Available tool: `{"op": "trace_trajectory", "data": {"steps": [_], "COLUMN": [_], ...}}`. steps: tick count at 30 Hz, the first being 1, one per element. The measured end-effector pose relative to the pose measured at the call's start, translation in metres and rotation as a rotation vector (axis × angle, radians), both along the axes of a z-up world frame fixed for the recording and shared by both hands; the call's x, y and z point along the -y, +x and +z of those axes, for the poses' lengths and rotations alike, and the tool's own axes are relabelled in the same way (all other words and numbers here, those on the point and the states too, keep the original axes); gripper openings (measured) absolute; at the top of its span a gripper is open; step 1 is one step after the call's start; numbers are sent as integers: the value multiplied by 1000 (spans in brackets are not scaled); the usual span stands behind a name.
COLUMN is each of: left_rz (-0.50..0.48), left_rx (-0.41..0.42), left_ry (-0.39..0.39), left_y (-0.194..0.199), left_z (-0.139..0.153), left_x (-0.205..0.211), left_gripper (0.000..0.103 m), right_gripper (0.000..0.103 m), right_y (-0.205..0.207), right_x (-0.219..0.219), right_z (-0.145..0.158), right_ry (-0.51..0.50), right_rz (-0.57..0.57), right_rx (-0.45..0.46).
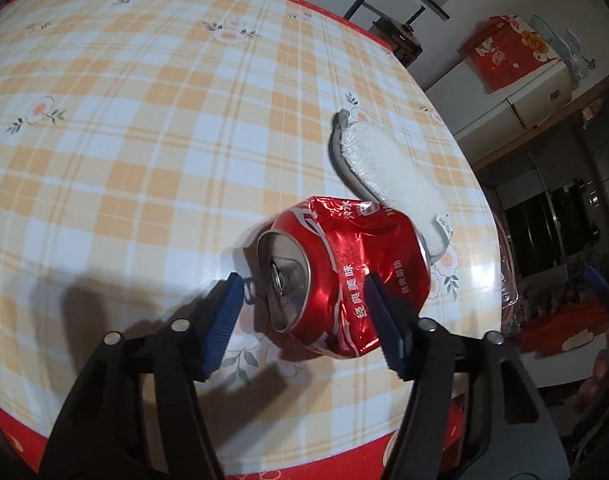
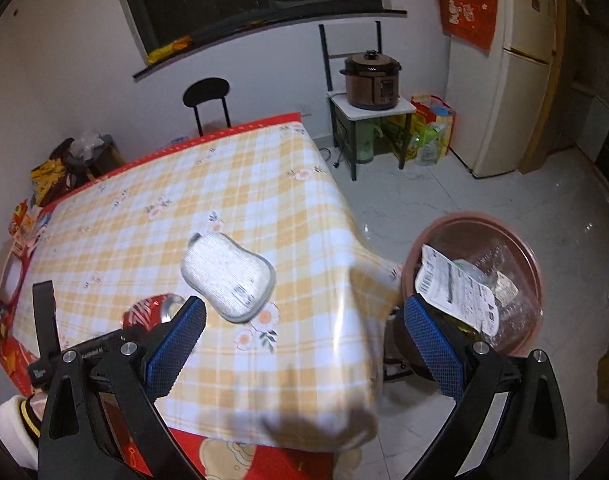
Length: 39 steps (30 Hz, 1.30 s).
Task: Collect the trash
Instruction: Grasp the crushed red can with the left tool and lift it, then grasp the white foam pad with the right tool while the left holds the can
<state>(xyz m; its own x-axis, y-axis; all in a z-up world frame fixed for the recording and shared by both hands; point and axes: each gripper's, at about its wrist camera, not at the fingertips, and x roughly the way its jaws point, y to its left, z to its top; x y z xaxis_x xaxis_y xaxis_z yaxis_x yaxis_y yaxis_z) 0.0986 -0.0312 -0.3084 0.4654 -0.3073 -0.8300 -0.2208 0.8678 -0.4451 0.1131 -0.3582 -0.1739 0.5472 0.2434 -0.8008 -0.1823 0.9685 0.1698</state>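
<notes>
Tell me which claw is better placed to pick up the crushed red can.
Left. The left claw is open, straddling the crushed red aluminium can; the right claw hangs open near the table corner.

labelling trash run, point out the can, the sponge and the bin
can (image 1: 344,276), left wrist view, on its dented red side
sponge (image 2: 226,276), right wrist view, on its white top
bin (image 2: 520,240), right wrist view, on its brown rim
</notes>
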Motion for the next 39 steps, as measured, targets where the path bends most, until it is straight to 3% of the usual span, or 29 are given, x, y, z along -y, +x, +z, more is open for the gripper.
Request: {"op": "trace_trajectory", "data": {"steps": [4, 14, 22, 27, 35, 39], "left_rz": [-12, 43, 153, 209, 287, 331], "left_rx": [-6, 92, 154, 144, 142, 129], "left_ry": [-31, -67, -70, -71, -59, -59], "left_y": [2, -14, -45, -66, -97, -111], "left_z": [-7, 12, 28, 27, 28, 24], "left_x": [1, -34, -80, -101, -124, -134], "left_gripper": [39, 38, 39, 39, 39, 39], "right_gripper": [98, 98, 98, 98, 98, 98], "right_y": [-3, 3, 23, 45, 76, 84], "right_x": [6, -43, -131, -191, -230, -237], "right_z": [-10, -27, -55, -91, -126, -138], "right_ry": [8, -62, -193, -401, -515, -518], "right_rz": [-44, 47, 389, 670, 777, 790], "right_rx": [-22, -34, 41, 39, -27, -74]}}
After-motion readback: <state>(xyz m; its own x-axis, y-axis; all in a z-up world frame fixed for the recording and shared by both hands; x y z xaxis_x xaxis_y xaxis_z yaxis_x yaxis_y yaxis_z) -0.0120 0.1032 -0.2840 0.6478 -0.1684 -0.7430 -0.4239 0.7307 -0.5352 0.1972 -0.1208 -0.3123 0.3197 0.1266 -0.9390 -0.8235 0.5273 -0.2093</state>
